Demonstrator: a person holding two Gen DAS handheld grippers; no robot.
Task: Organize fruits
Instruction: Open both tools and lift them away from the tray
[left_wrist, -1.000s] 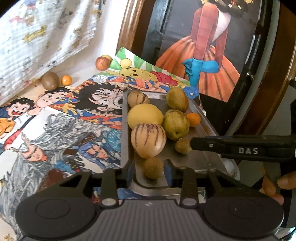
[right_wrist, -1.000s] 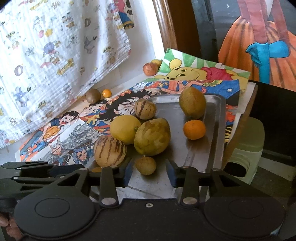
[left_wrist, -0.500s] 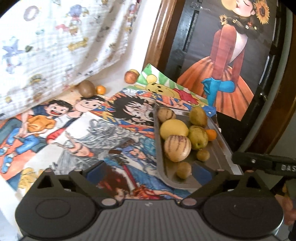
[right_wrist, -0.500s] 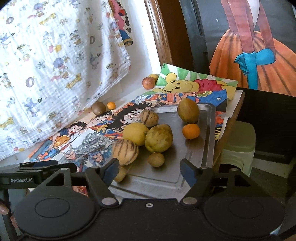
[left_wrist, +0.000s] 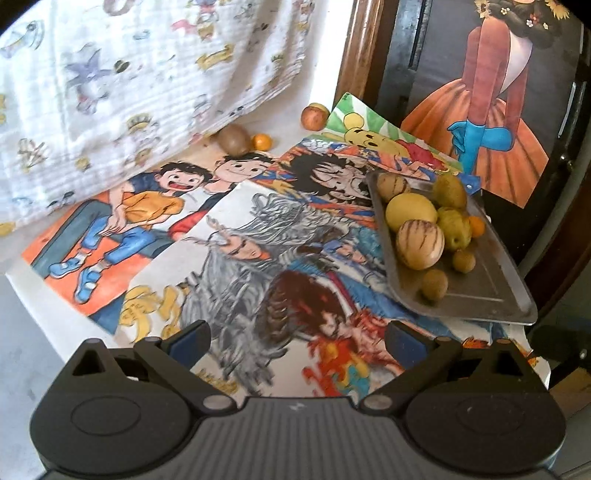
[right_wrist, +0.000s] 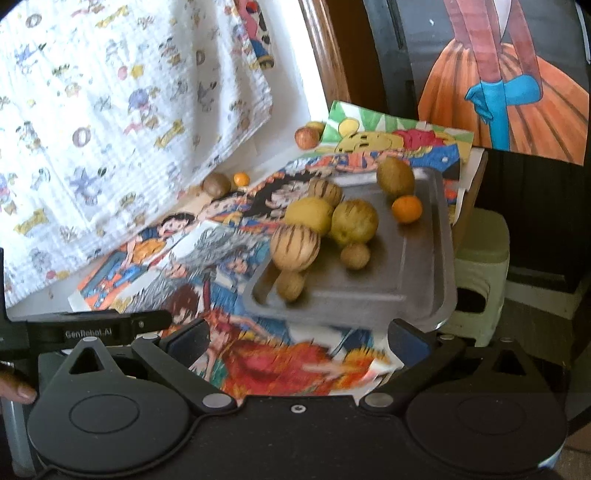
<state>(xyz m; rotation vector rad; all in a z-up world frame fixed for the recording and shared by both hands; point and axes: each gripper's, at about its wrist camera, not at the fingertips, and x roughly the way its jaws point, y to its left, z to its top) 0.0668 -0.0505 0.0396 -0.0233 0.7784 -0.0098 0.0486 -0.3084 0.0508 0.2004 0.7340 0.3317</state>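
A metal tray (left_wrist: 491, 288) (right_wrist: 417, 266) lies on the right of the table and holds several fruits: a striped melon (left_wrist: 420, 243) (right_wrist: 294, 249), a yellow fruit (left_wrist: 410, 211) (right_wrist: 308, 213), a green pear (left_wrist: 455, 228) (right_wrist: 354, 221), a small orange (right_wrist: 406, 209) and small brown fruits (left_wrist: 434, 283) (right_wrist: 290, 285). A kiwi (left_wrist: 233, 139) (right_wrist: 216, 183), a tiny orange (left_wrist: 262, 141) and an apple (left_wrist: 314, 117) (right_wrist: 306, 137) lie loose at the back. My left gripper (left_wrist: 297, 338) is open, below and left of the tray. My right gripper (right_wrist: 299, 338) is open, in front of the tray's near edge. Neither holds anything.
Colourful cartoon posters (left_wrist: 236, 236) cover the table. A white printed cloth (left_wrist: 129, 81) hangs at the back left. A painting of a figure in an orange dress (left_wrist: 491, 122) leans at the back right. A pale green stool (right_wrist: 480, 273) stands beyond the table's right edge.
Both grippers opened wide, each letting go of a small brown fruit on the tray, and pulled back and up from it. The left one also shifted left.
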